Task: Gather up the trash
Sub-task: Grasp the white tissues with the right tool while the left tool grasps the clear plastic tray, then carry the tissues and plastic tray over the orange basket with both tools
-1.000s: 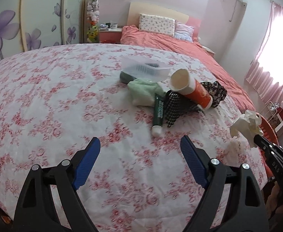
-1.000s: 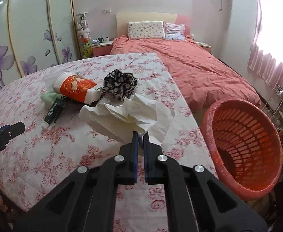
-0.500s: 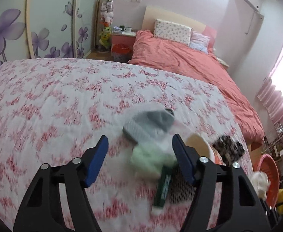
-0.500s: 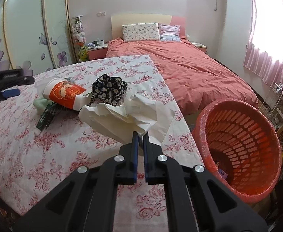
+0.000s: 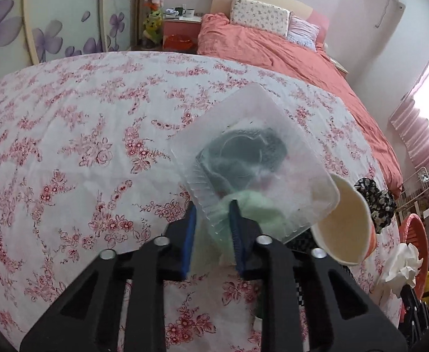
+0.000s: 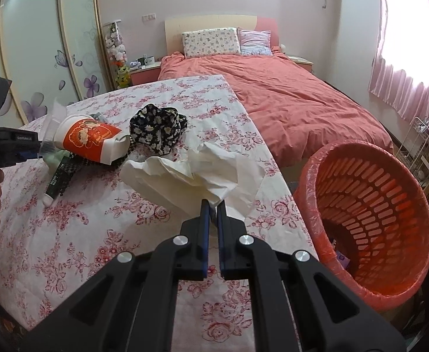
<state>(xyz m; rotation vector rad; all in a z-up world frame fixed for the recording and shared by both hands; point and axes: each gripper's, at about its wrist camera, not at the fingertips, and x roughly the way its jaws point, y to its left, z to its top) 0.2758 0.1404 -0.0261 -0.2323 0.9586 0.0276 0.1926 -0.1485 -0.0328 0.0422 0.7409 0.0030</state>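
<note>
Right now my right gripper point(image 6: 211, 209) is clenched on the crumpled tissue point(image 6: 196, 173), which hangs above the edge of the floral surface point(image 6: 76, 226). The red basket point(image 6: 369, 223) lies to the right of that gripper and lower, mouth tilted toward me, so I judge a short swing rightward clears the edge. My left gripper point(image 5: 213, 220) is pinching the rim of the clear plastic container point(image 5: 252, 161), and it sits well apart from the basket, so the right goes 1st.
</note>
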